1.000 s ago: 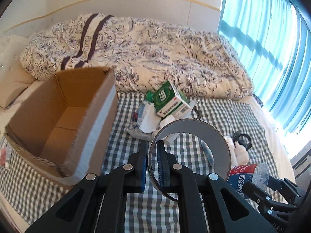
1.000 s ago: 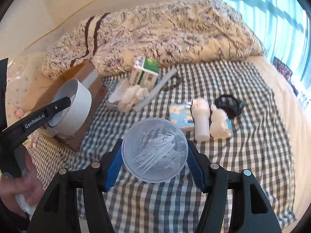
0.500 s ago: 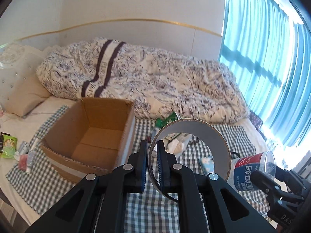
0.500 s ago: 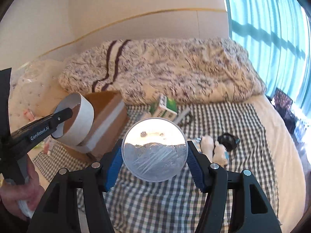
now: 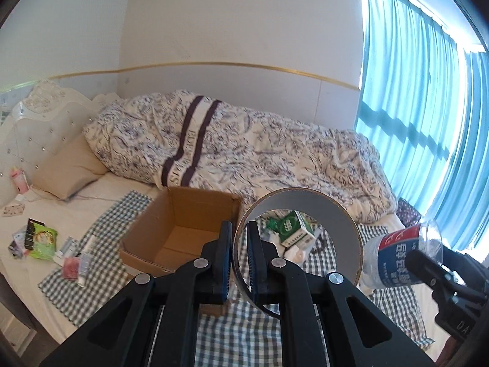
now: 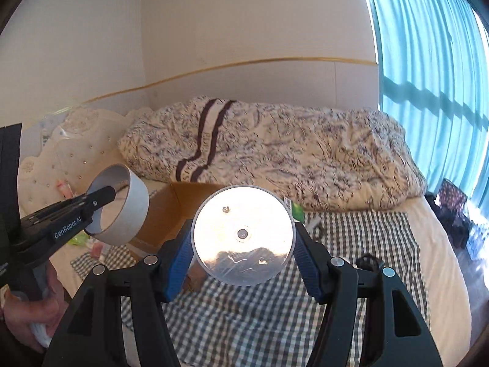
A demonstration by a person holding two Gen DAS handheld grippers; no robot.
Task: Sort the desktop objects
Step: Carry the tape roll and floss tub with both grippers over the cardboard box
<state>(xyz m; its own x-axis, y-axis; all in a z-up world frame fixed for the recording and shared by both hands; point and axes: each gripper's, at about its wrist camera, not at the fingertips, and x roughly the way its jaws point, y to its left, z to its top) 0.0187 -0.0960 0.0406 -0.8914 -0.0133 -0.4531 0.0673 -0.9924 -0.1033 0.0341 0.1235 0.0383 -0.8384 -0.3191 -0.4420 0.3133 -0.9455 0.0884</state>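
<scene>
Bed (image 5: 116, 189) carries a checked cloth (image 6: 382, 244), quilt (image 5: 244, 153) bunched at the wall side. Open box (image 5: 183, 229) sits on the cloth, flaps up; what I can see of the inside looks bare, so I judge nothing sorted into it yet. My left hand-held gripper (image 5: 237, 255) pinches the wall of a tape roll (image 5: 336, 229), one finger inside the ring, one outside, roll held in the air just right of the box. My right hand-held gripper (image 6: 243, 252) is clamped across a clear bottle (image 6: 243, 235), base toward the lens, raised above the cloth near the box's right side. Left on the cloth: green carton (image 5: 295, 227) and crumpled white bits beside it, seen through the ring; a dark object (image 6: 368, 261) lower right, too small to tell. A scatter of packets (image 5: 42, 238) lies left of the box. Estimate: early stage, two items lifted, neither dropped in; most of the clutter not yet handled.
</scene>
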